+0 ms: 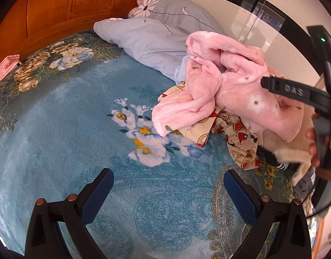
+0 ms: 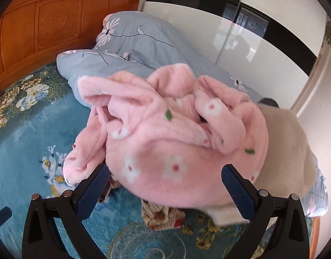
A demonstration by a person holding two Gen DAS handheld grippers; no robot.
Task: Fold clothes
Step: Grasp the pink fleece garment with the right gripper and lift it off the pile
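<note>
A crumpled pink fleece garment (image 1: 230, 86) with white flowers lies on top of a heap of clothes at the right side of the bed. In the right wrist view the pink garment (image 2: 165, 133) fills the middle, and my right gripper (image 2: 168, 185) stands open with the fleece bulging between its blue-padded fingers. One black finger of the right gripper (image 1: 295, 91) rests against the fleece, held by a hand (image 1: 314, 144). My left gripper (image 1: 168, 179) is open over the bare blue floral blanket (image 1: 79, 129), left of the heap and holding nothing.
Under the pink garment lie a cream-and-red patterned cloth (image 1: 236, 129) and a beige fluffy garment (image 2: 290, 142). A grey-blue flowered quilt (image 1: 156, 36) is bunched behind the heap. A wooden headboard (image 1: 57, 6) stands at the back, and a white wardrobe (image 2: 251, 54) to the right.
</note>
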